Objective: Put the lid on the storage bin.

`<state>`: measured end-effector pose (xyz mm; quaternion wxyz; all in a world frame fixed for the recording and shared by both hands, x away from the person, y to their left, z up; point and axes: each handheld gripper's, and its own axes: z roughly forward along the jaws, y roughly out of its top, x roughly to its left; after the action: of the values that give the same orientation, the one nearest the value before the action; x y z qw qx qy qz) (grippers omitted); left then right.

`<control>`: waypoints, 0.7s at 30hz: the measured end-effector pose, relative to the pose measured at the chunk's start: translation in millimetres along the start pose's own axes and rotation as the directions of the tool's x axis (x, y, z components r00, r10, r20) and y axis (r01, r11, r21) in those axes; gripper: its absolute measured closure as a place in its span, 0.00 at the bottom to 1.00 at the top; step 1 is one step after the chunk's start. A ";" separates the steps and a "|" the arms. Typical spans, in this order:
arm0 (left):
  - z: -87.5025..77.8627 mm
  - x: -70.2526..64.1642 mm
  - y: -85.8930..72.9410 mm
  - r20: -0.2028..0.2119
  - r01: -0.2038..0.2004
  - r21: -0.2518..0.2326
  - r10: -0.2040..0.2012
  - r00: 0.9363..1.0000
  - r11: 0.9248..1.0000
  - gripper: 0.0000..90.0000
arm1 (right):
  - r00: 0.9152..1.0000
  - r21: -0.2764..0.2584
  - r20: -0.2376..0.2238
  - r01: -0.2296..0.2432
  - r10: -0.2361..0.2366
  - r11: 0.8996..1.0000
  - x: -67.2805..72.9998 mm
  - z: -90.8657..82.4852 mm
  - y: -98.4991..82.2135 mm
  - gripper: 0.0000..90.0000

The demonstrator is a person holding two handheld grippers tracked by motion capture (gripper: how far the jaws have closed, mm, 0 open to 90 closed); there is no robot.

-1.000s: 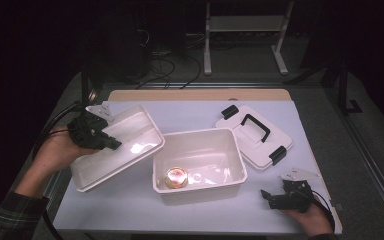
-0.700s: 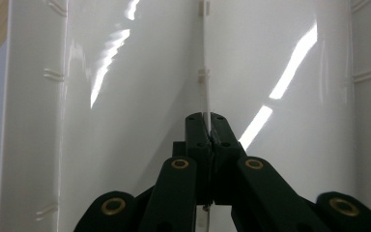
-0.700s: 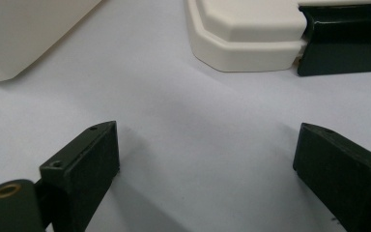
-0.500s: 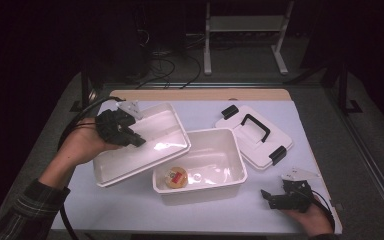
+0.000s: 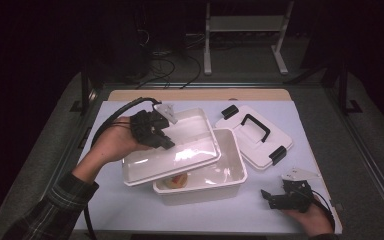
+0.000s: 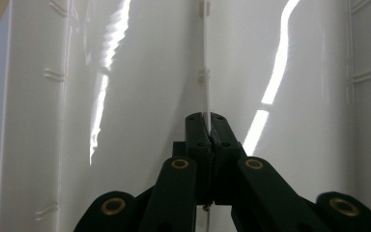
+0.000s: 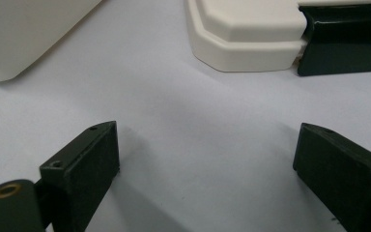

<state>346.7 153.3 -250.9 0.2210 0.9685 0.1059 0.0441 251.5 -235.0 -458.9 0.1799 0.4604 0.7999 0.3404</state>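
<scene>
A white inner tray [image 5: 172,150] hangs tilted over the left part of a white plastic box [image 5: 230,172]. My left gripper [image 5: 165,142] is shut on the tray's rim, and the left gripper view looks along the shut jaws onto the thin white wall [image 6: 125,96] of the tray. An orange-pink object [image 5: 176,181] lies in the box, partly hidden under the tray. The box's white lid [image 5: 255,135] with black handle and clips lies at the back right. My right gripper [image 5: 269,197] rests open on the table at the front right, its fingers [image 7: 82,164] wide apart over bare cloth.
A pale blue-white cloth [image 5: 130,210] covers the table, with a wooden strip [image 5: 195,95] along the far edge. A black cable [image 5: 112,117] loops behind my left hand. The lid's corner [image 7: 251,38] and a black clip [image 7: 343,43] lie just ahead of the right gripper.
My left gripper has carried the tray rightward from the table's left side until it overlaps the box, hiding most of the orange object. The right gripper has stayed put.
</scene>
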 end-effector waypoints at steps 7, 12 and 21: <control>17.0 -4.2 21.8 0.029 -0.035 -0.005 0.035 0.999 0.999 0.99 | 1.000 -0.001 0.000 -0.001 0.001 1.000 0.0 0.0 0.0 0.10; 24.1 -6.2 31.5 0.039 -0.051 -0.009 0.051 0.998 0.999 0.99 | 1.000 0.000 -0.001 -0.003 0.003 1.000 0.1 -0.1 0.0 0.09; 44.6 -6.4 43.9 0.058 -0.063 -0.019 0.064 0.996 0.998 0.99 | 1.000 0.000 -0.002 -0.003 0.003 1.000 0.1 -0.1 0.0 0.09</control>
<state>354.5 94.5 -272.0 0.2311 0.9703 0.0683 0.0235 251.3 -235.0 -458.8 0.1786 0.4611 0.7994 0.3413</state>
